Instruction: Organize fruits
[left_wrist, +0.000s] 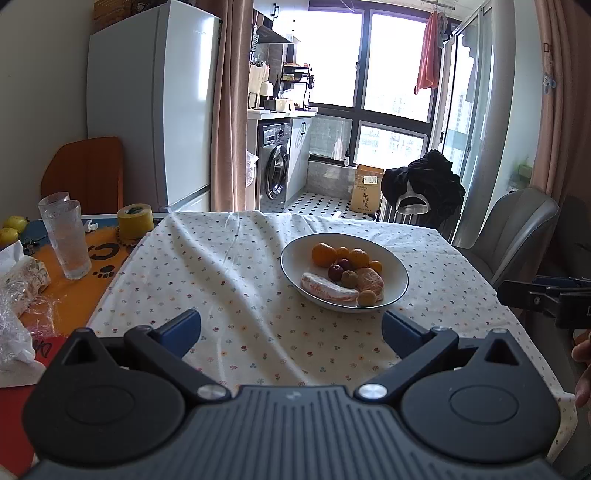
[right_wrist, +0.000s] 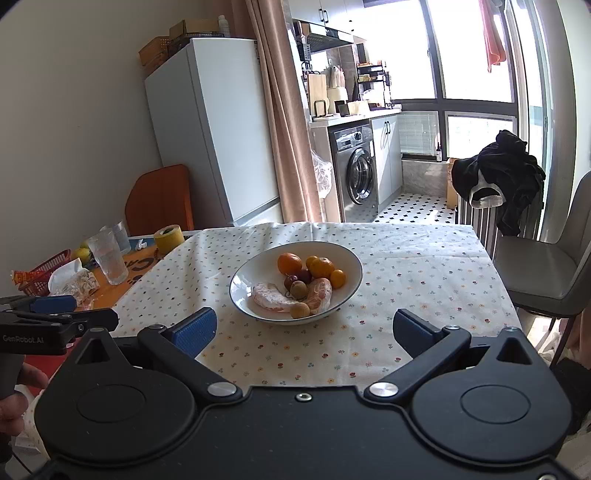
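A white bowl (left_wrist: 395, 267) (right_wrist: 243, 284) sits on the flowered tablecloth and holds several fruits: oranges (left_wrist: 324, 254) (right_wrist: 289, 263), dark red plums (left_wrist: 336, 272) (right_wrist: 291, 282), small brownish fruits (left_wrist: 366, 297) (right_wrist: 299, 309) and two peeled pomelo pieces (left_wrist: 328, 291) (right_wrist: 271, 297). My left gripper (left_wrist: 291, 328) hovers open in front of the bowl, nothing between its blue pads. My right gripper (right_wrist: 304, 330) is open too, just short of the bowl's near rim. In the right wrist view the left gripper (right_wrist: 55, 314) shows at the left edge.
Left of the cloth stand two glasses (left_wrist: 66, 236) (right_wrist: 109, 254), a yellow tape roll (left_wrist: 135, 220) (right_wrist: 168, 238), crumpled wrappers (left_wrist: 18, 288), yellow fruits (left_wrist: 13, 227) and a red basket (right_wrist: 44, 271). A grey chair (left_wrist: 517, 232) (right_wrist: 546, 273) stands at the table's right side.
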